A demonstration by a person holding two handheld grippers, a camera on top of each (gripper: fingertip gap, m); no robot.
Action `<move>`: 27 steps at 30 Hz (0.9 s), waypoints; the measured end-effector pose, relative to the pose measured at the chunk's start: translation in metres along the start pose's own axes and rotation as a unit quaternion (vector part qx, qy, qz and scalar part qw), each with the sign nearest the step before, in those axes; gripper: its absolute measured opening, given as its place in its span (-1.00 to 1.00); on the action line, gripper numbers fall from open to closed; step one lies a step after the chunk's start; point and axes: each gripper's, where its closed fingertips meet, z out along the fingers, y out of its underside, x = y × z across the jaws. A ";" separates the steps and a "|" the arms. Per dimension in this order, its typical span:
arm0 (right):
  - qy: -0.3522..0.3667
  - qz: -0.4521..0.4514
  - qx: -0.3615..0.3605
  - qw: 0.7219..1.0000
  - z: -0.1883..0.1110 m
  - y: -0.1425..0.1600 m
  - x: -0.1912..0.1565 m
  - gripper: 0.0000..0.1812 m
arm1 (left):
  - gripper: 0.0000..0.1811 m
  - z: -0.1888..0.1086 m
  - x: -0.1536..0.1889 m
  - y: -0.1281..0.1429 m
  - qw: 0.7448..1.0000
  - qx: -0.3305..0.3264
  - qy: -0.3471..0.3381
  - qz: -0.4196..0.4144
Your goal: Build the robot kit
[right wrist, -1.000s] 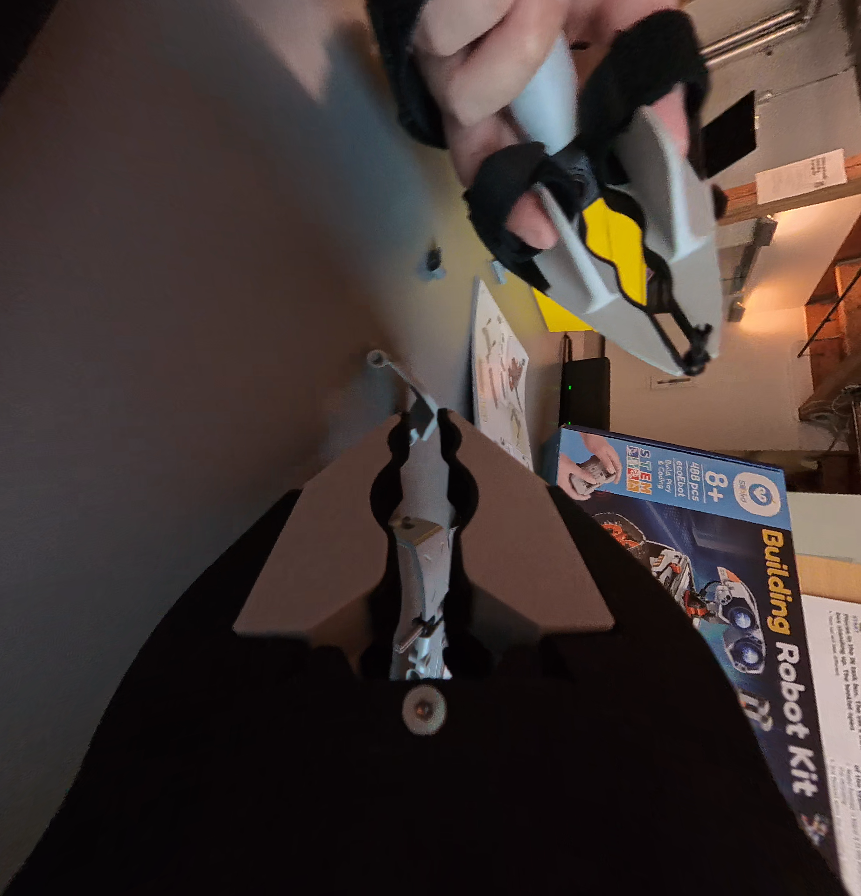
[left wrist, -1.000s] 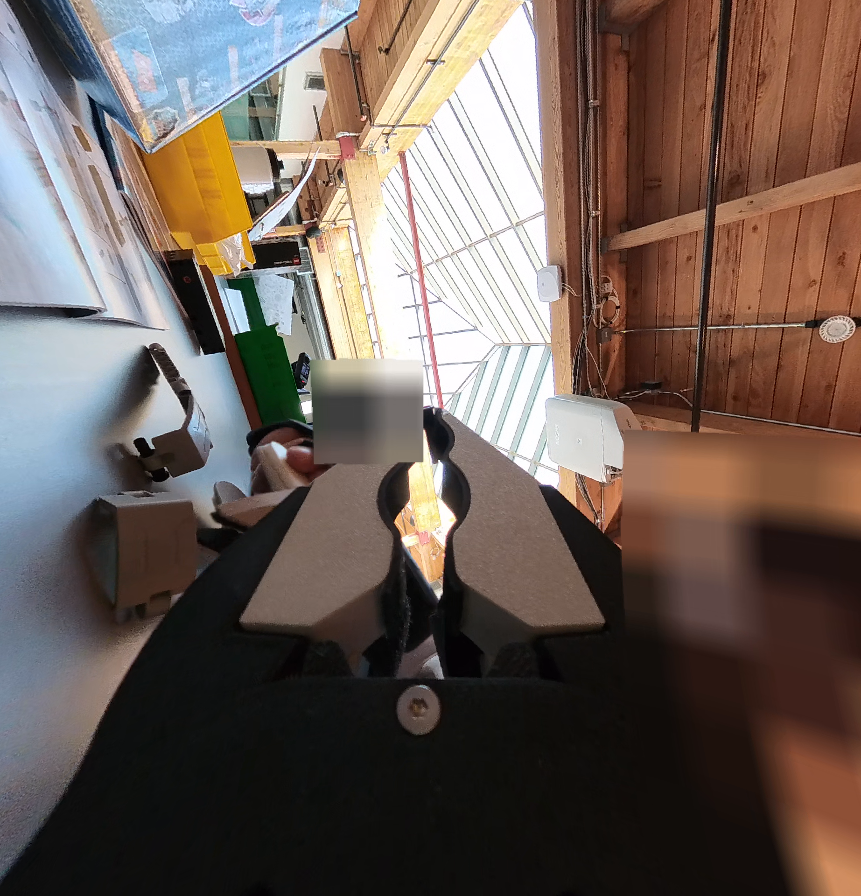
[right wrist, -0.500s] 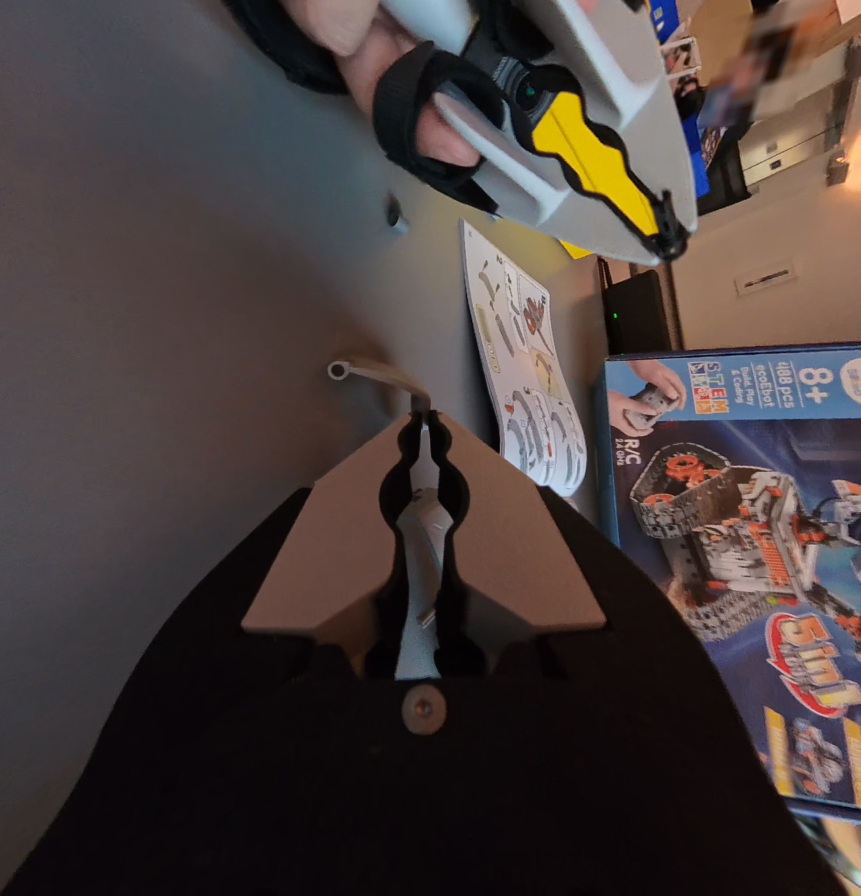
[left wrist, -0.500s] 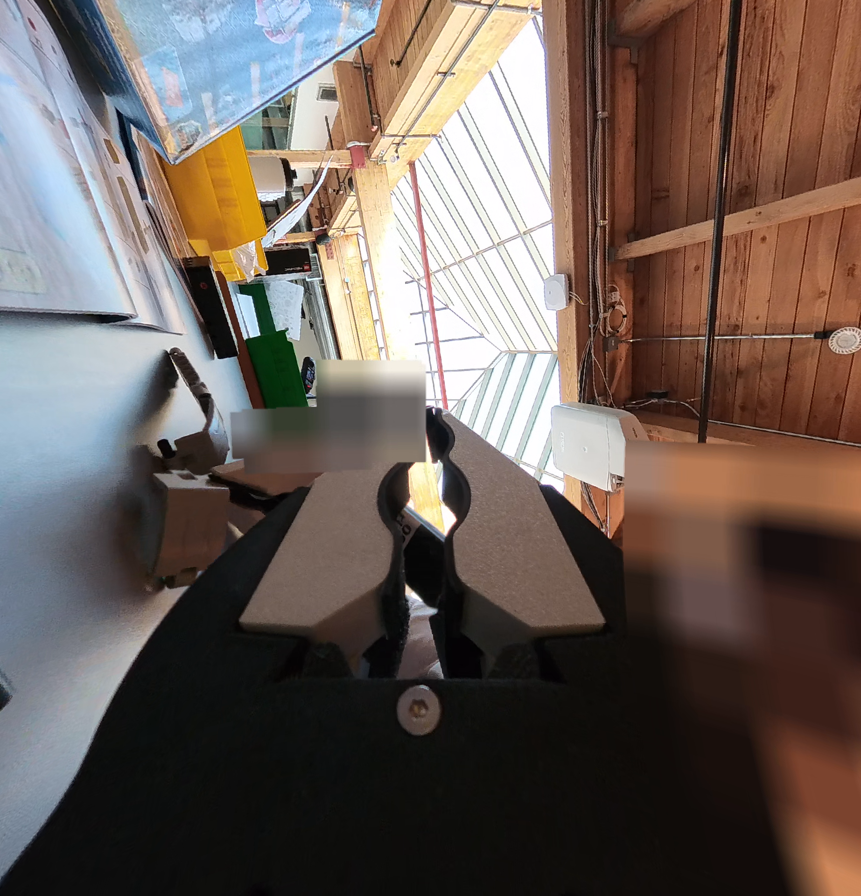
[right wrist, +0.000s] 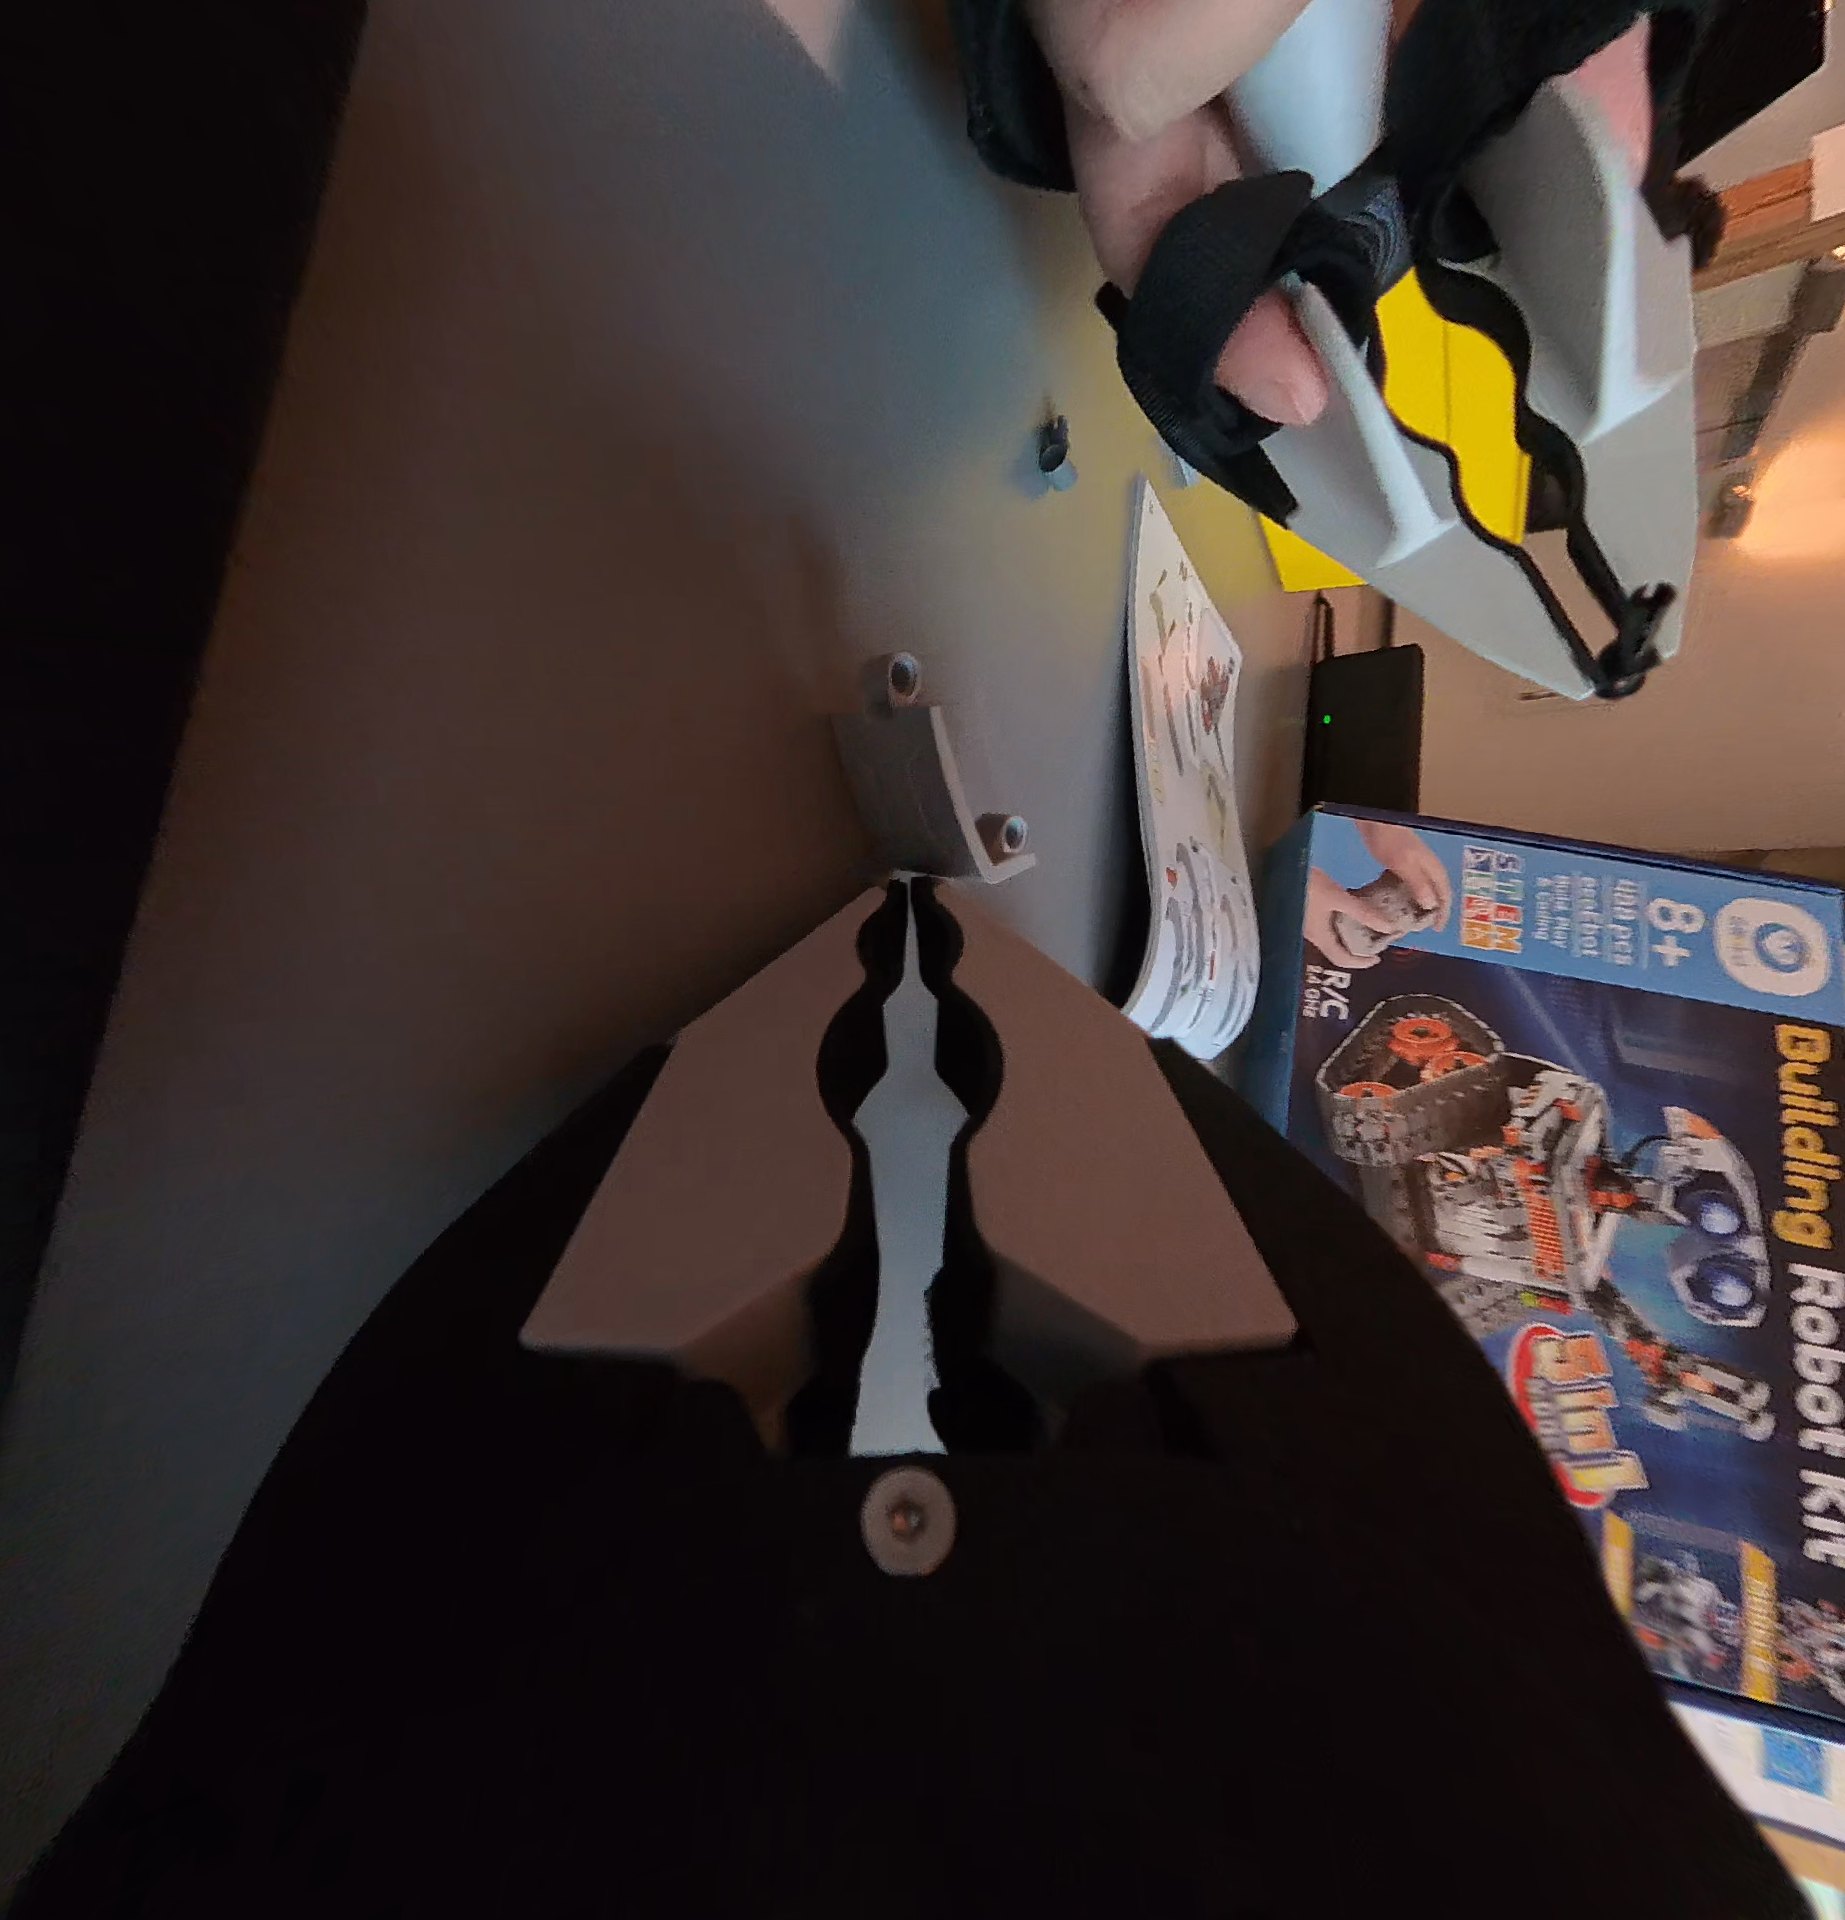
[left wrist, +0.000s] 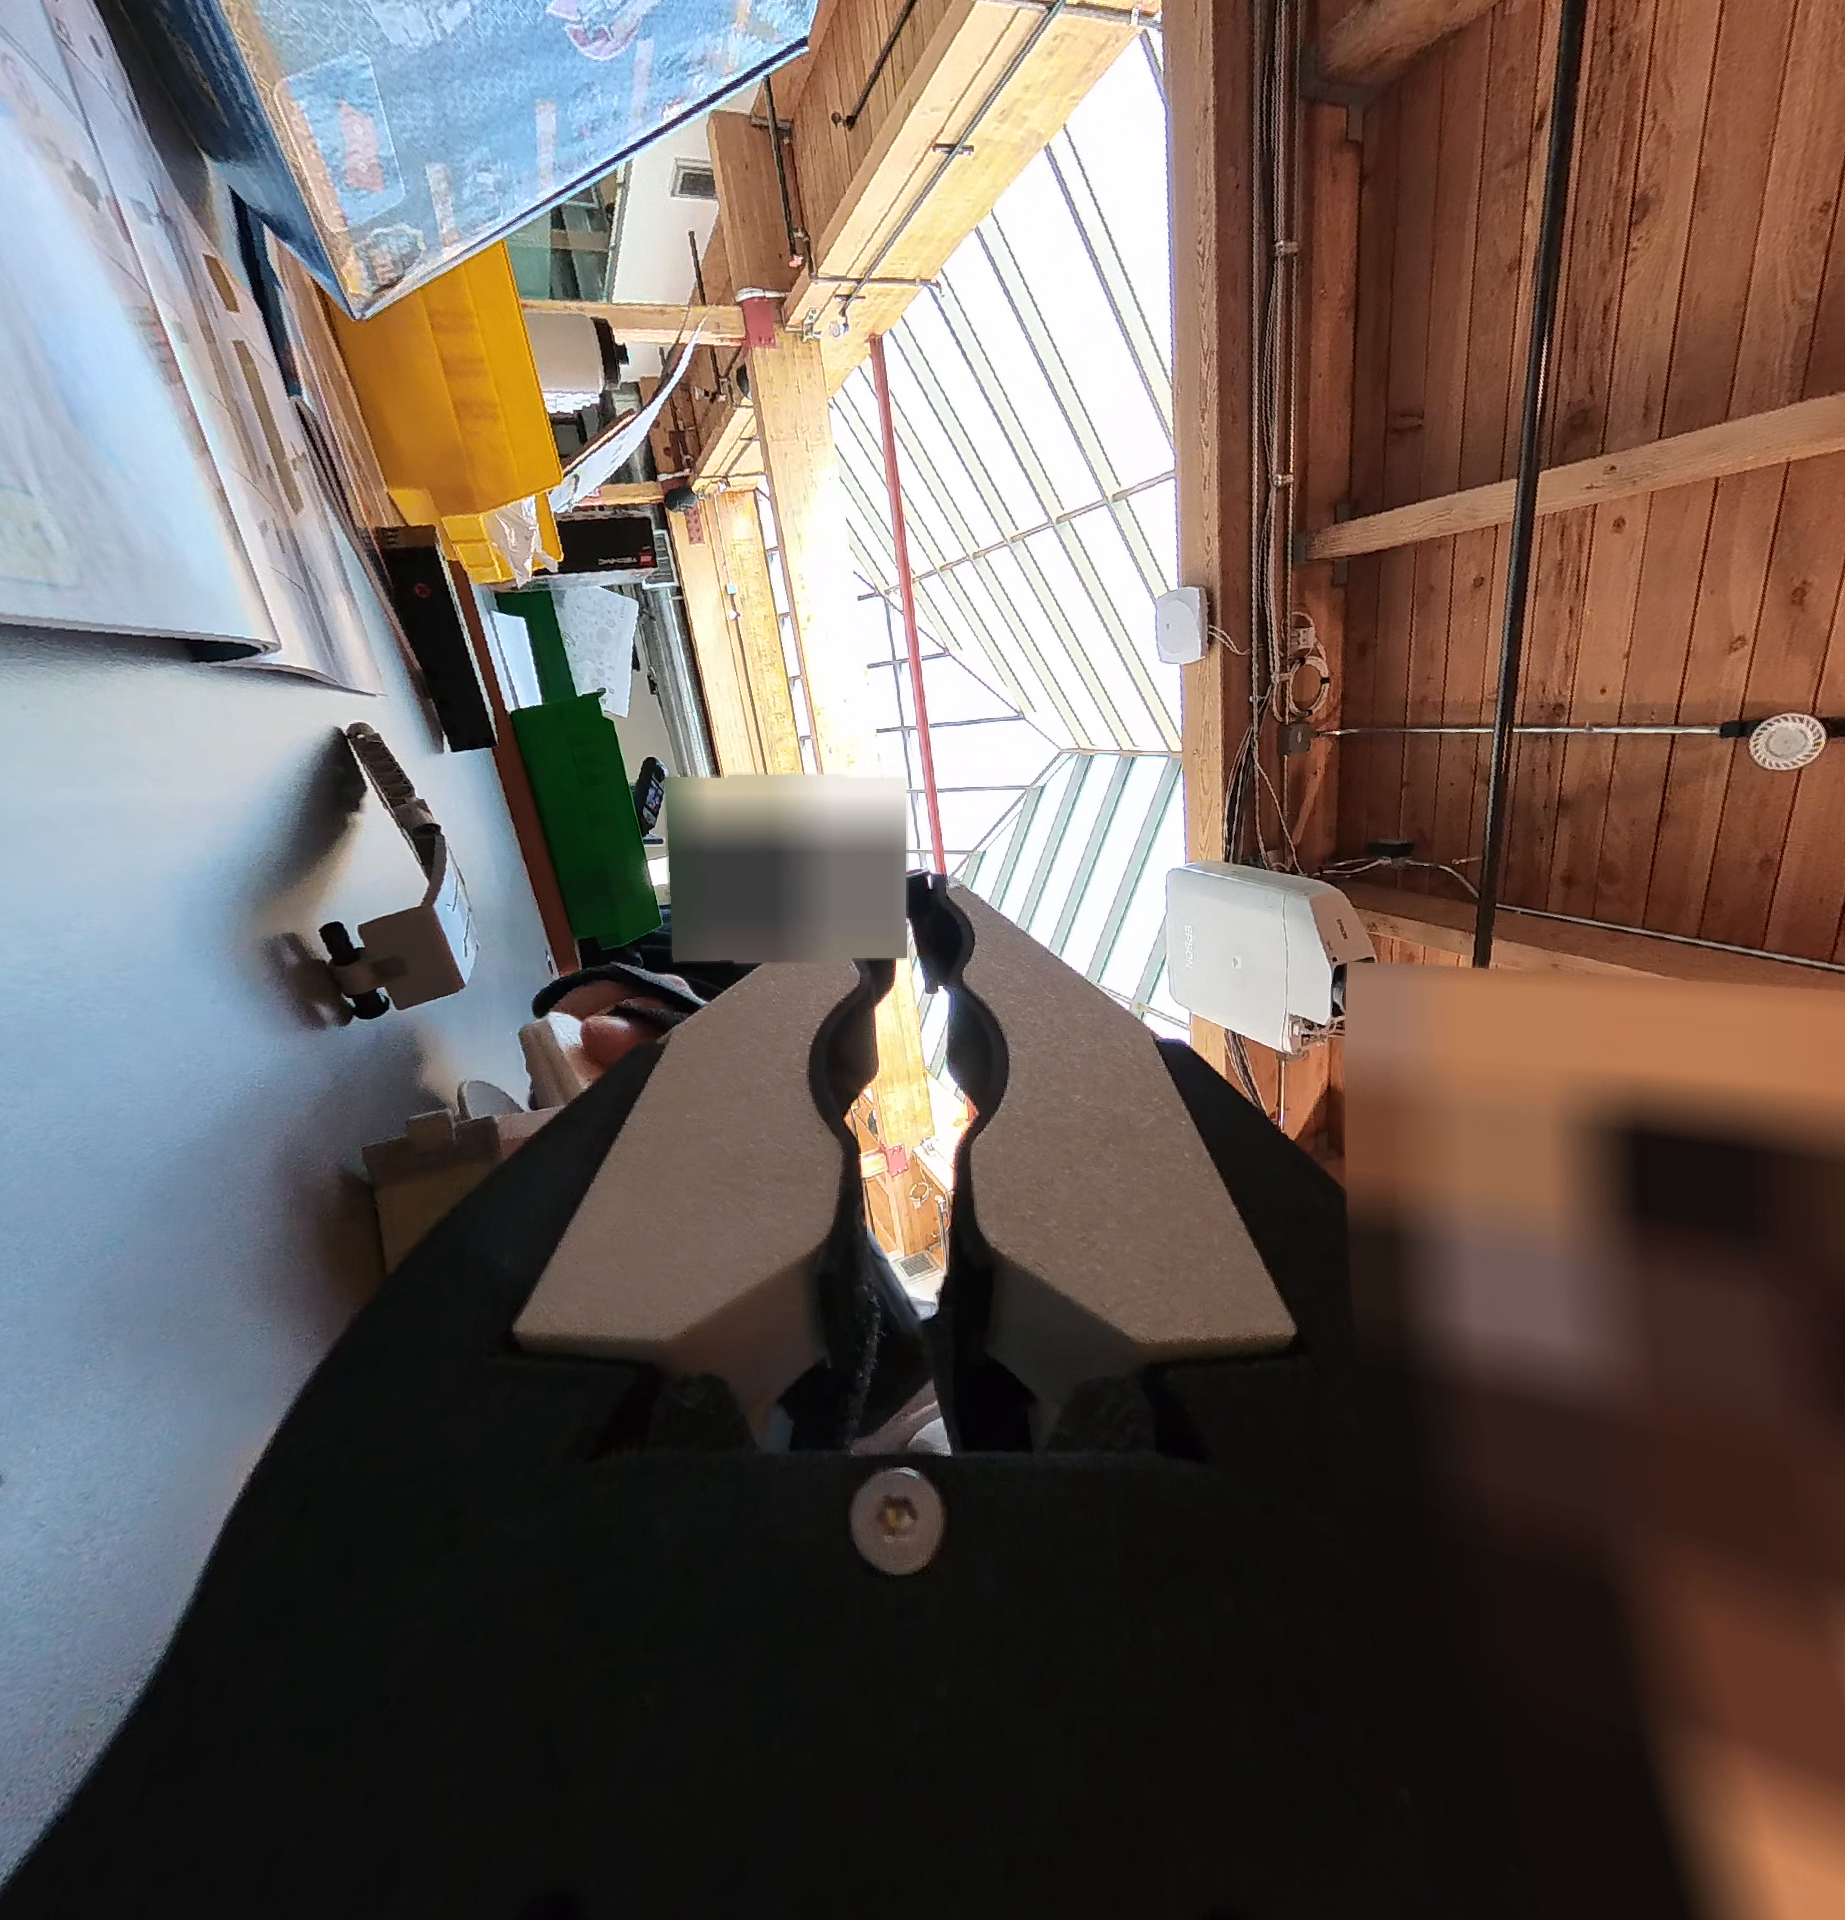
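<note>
Curved grey bracket [right wrist: 933, 784] is seen lying on the bench [right wrist: 585, 623], its near end right at the tips of the right tool [right wrist: 907, 894]. That tool's fingers are drawn almost together with only a thin slit left, but whether the bracket's edge is actually pinched can't be told.

Just to the right, an open booklet [right wrist: 1193, 831] is laid out, with a blue kit box [right wrist: 1572, 1143] beside it. A small dark pin [right wrist: 1051, 447] is spotted farther up the bench, apart from the bracket.

Above all that, the left tool [right wrist: 1624, 649] is held up off the bench by a gloved hand [right wrist: 1157, 156] — tips clenched together, nothing gripped. From its own camera, a blocky grey assembly [left wrist: 409, 935] is seen on the bench, and yellow bins [left wrist: 450, 384] are stacked well behind.
</note>
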 end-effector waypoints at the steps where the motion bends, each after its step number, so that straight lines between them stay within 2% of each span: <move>1: -0.006 0.012 0.004 1.000 -0.001 0.000 0.001 -0.97 | -0.96 0.000 0.000 0.000 1.000 -0.001 0.000 0.001; 9: -0.051 0.022 0.053 0.997 -0.004 -0.010 0.006 -0.89 | -0.97 -0.002 -0.005 -0.005 1.000 0.006 -0.006 -0.002; 11: -0.085 0.028 0.066 0.994 -0.006 -0.012 0.008 -0.88 | -0.97 -0.002 -0.005 -0.005 1.000 0.007 -0.006 -0.003; 13: -0.126 0.027 0.090 0.988 -0.011 -0.019 0.011 -0.72 | -0.97 -0.002 -0.005 -0.005 1.000 0.006 -0.006 -0.002; 14: -0.145 0.020 0.099 0.984 -0.013 -0.024 0.013 -0.72 | -0.97 -0.002 -0.005 -0.005 1.000 0.005 -0.006 -0.001; 17: -0.237 0.006 0.122 0.964 -0.020 -0.040 0.006 -0.71 | -0.97 -0.003 -0.005 -0.006 1.000 0.005 -0.010 0.007; 20: -0.320 -0.001 0.053 0.946 -0.010 -0.025 -0.005 -0.71 | -0.97 -0.004 -0.006 -0.008 1.000 0.008 -0.014 0.011; 21: -0.360 0.006 0.035 0.932 -0.011 -0.021 -0.012 -0.71 | -0.97 -0.004 -0.007 -0.009 1.000 0.008 -0.017 0.013; 23: -0.410 0.043 0.019 0.911 -0.008 -0.020 -0.016 -0.85 | -0.97 -0.005 -0.010 -0.009 1.000 0.007 -0.024 0.014; 27: -0.475 0.099 0.029 0.874 -0.010 -0.025 -0.020 -0.98 | -0.97 -0.005 -0.014 -0.008 0.999 0.005 -0.033 0.011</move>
